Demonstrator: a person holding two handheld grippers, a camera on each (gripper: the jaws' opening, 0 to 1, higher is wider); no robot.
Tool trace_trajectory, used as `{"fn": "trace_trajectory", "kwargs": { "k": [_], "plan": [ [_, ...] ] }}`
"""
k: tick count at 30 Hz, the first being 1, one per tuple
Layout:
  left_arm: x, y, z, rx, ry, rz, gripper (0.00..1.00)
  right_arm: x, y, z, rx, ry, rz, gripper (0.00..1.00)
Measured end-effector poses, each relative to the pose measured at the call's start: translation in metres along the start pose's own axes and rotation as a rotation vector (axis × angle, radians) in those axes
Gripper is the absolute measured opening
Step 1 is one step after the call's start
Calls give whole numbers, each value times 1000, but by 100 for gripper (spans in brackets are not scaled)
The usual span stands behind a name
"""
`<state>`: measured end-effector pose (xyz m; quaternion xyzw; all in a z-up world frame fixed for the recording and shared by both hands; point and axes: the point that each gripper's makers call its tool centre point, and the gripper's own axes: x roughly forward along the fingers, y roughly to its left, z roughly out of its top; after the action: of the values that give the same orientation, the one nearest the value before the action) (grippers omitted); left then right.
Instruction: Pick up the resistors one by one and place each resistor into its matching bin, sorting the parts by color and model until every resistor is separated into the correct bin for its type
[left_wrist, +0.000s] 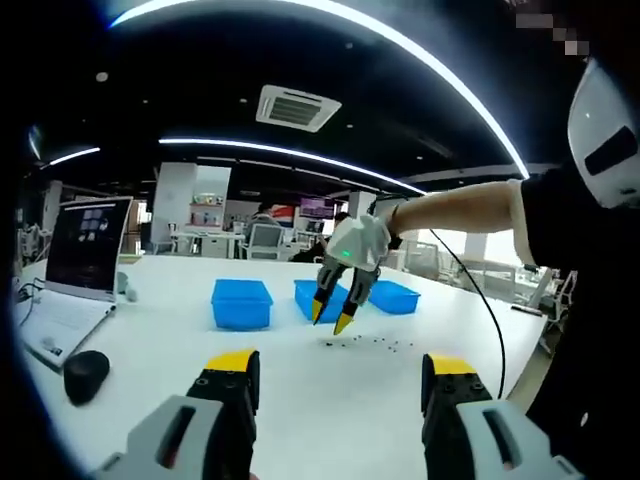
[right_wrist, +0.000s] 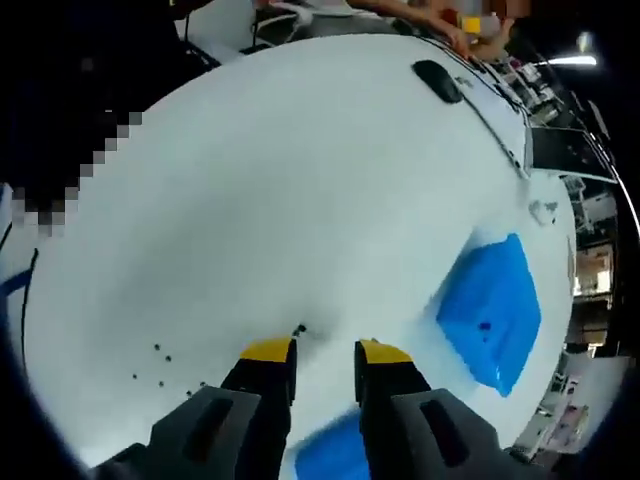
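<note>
The resistors (left_wrist: 368, 342) lie scattered on the white table (left_wrist: 300, 400), just in front of three blue bins (left_wrist: 241, 303). The right gripper (left_wrist: 333, 318) hangs above them, jaws slightly parted and empty. The left gripper (left_wrist: 340, 372) sits nearer, well short of the bins, jaws wide apart, holding nothing.

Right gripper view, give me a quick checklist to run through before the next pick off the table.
1. Right tool above the scattered resistors: ok, it hangs over them, clear of the table.
2. Right tool empty: ok; its jaws stand slightly apart with nothing between them in the right gripper view.
3. One resistor singled out: cannot tell; a dark speck sits by the left jaw tip.
4. Blue bins within reach: ok, three sit just behind the parts.
5. Left tool out of the way: ok, open and held back.
6. Resistor colours readable: not ok, too small.
</note>
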<state>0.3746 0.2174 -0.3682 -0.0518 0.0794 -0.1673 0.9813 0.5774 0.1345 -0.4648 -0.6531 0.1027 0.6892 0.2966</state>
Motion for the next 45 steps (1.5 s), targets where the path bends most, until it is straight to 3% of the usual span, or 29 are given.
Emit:
{"fn": "trace_trajectory", "kwargs": {
  "k": [7,17,24,32,39,43,45],
  "plan": [
    [4,-2,-1,-5,6,1,66,13,1,-3,-116,22,48,25],
    [7,2,-3,-14,16,17,66,21,5,-1,-140,10,75,23],
    [8,1,-3,-13,17,16,66,20,9,4,-125,1,87,19],
    [7,1,-3,-12,16,17,66,22,16,7,-114,-3,139,7],
    [6,3,-3,-14,12,24,66,22,17,6,-44,-9,174,5],
    [6,3,-2,-14,11,21,66,21,14,8,-35,-21,150,5],
    [6,3,-2,-15,10,20,66,12,7,14,33,-73,104,5]
  ]
}}
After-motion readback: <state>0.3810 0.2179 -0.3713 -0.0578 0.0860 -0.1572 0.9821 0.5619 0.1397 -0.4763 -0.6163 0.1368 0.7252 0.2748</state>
